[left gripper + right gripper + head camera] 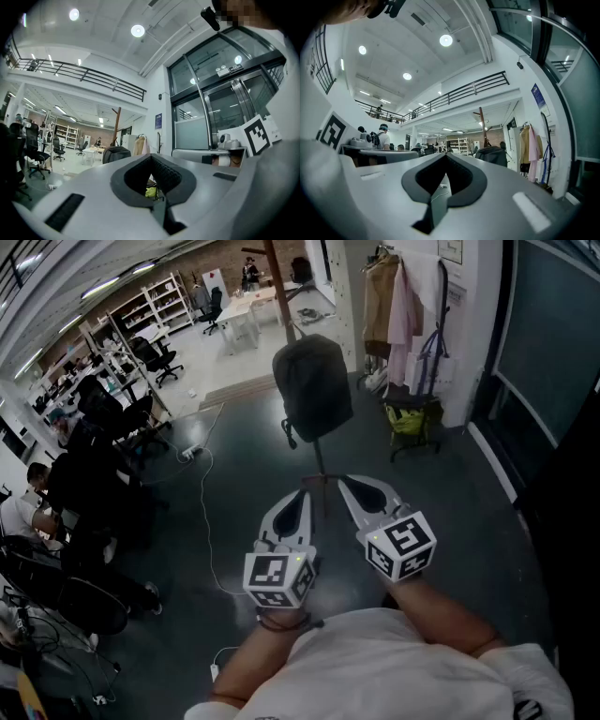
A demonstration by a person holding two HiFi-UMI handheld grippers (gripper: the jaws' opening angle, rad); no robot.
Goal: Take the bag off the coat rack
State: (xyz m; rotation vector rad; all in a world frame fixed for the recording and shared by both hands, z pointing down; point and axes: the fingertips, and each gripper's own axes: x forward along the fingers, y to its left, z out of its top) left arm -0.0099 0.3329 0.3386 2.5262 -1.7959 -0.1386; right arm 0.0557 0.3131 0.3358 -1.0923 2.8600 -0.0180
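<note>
bag (312, 385), dark, rounded, on coat rack (277, 287) (left gripper (306, 493), right gripper (345, 483): jaws together)

Coats (392, 298), beige and pink, hang at the upper right above a yellow-green sack (409, 418) on a small cart. A white cable (204, 512) snakes down the dark floor (469, 521) left of centre. Black chairs (155, 357) and white shelves (159, 301) fill the upper left, a white desk (246, 307) the top. A seated person (23, 507) shows at the left edge.
</note>
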